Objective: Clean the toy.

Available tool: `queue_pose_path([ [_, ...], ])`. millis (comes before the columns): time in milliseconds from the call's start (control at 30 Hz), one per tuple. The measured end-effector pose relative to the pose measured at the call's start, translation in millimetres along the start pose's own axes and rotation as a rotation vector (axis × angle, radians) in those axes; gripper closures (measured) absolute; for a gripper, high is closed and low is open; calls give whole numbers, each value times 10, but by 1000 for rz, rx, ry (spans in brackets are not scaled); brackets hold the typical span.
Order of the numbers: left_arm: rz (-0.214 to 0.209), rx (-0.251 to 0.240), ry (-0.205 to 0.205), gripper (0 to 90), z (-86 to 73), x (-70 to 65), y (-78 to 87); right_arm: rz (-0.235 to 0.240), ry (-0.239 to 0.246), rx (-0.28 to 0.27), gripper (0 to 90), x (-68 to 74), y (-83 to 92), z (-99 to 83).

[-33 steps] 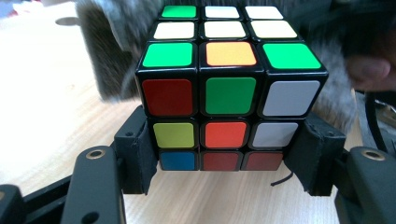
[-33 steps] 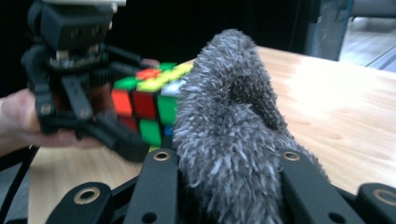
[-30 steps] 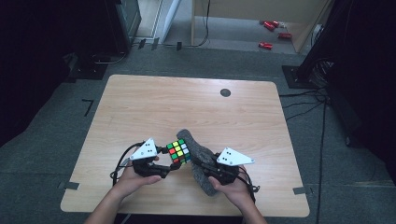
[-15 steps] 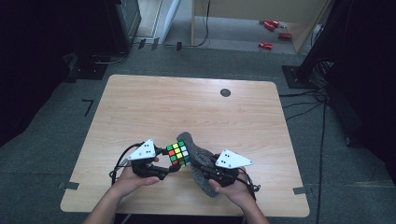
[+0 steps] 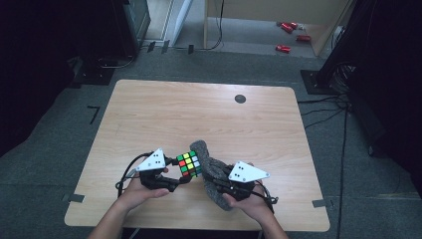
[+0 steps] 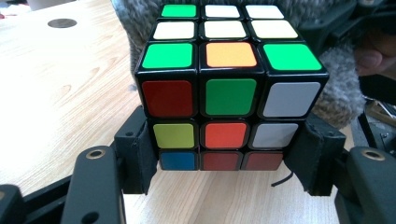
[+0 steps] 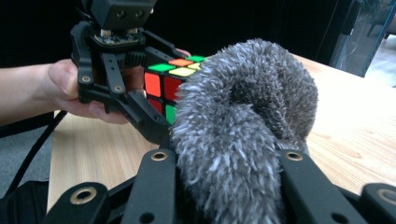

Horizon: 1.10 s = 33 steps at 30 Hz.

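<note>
A scrambled Rubik's cube sits pinched between the two black jaws of the left gripper, which clamp its lower layer from either side. In the left gripper view the cube's near face shows red, green and white in its top row, then yellow, orange and white, then blue and two reds at the bottom, while its upper face carries green, orange, white and pale yellow stickers. It is held near the front edge of the table, and in this view wood grain shows under its lower edge; whether it rests on the tabletop or hangs just above it is hard to tell.

Pressed against the cube's far side is a grey fuzzy cloth, bunched into a thick roll. The right gripper pinches this cloth, its jaws closed on the pile from both sides. In the high view the cloth arcs from beside the cube back toward the right hand, which holds its gripper just right of the cube. The left hand holds its gripper on the other side.

All of this lies on a light wooden table with a small dark round mark near its far edge. Grey carpet floor surrounds the table.
</note>
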<state>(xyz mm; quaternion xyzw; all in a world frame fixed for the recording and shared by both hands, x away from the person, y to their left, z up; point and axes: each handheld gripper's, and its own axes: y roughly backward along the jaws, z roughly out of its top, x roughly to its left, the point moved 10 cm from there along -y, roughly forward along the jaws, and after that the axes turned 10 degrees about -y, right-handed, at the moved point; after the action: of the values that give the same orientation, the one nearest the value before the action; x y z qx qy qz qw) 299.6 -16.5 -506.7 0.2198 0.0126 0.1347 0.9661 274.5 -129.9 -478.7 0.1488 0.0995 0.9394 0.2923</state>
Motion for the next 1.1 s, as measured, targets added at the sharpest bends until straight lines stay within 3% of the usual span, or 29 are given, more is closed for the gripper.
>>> queue_pose_path([
  [100, 16, 3, -1, 354, 4, 21, 7, 3, -1, 2, 709, -7, 1, -14],
  [167, 40, 1, 22, 354, 1, 83, 29, 7, -3, 22, 699, 4, -38, -63],
  [367, 17, 12, 14, 354, -22, 44, 10, 18, 11, 21, 698, 51, -34, -30],
  [533, -12, 17, -2, 354, -23, -18, -15, 36, -21, -1, 698, 8, 15, 9],
  [600, 1, 13, 5, 354, -15, 7, 1, 69, -65, 10, 691, -15, -5, -34],
  [733, 16, 7, 18, 354, -5, 47, 25, 59, -52, 37, 692, -8, -43, -90],
  [867, -4, 9, 10, 354, -16, 17, 14, 39, -15, 31, 694, 30, -26, -37],
  [1100, -6, 34, -12, 354, -51, -20, -34, 45, -53, 10, 678, -13, 5, 7],
])
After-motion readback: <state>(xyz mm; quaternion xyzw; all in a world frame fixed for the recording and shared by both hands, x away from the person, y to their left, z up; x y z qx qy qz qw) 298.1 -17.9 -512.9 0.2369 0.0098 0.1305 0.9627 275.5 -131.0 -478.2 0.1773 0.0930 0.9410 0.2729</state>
